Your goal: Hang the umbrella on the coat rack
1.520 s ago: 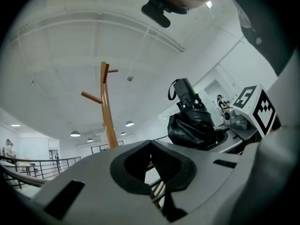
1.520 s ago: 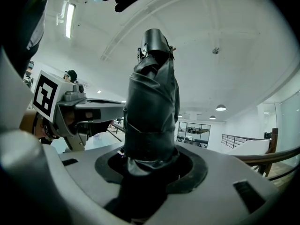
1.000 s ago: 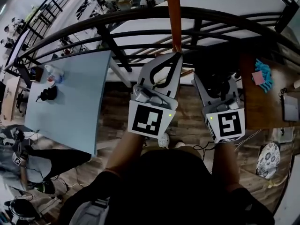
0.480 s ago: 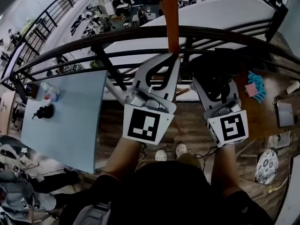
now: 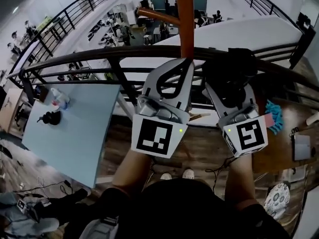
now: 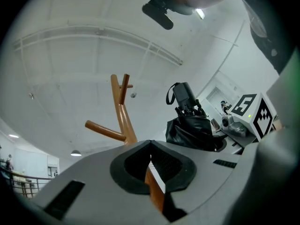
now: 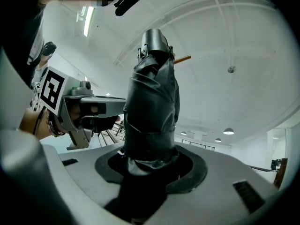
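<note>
Black umbrella stands at 12 o'clock from the right gripper, clamped in its part-open jaws; the left gripper, closed and empty, is at its 9 o'clock.

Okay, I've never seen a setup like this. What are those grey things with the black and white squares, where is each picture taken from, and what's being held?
There is no robot: a person holds a grey two-jaw gripper in each hand, and the marker cubes are part of those grippers. The head view comes from a camera on the person's head, looking down past a black railing to a pale blue table with a few small things on it. The other two views come from cameras riding on the grippers. The right gripper is clamped on a folded black umbrella. The left gripper has its jaws together right by the orange-brown coat rack; whether they touch it is unclear.
</note>
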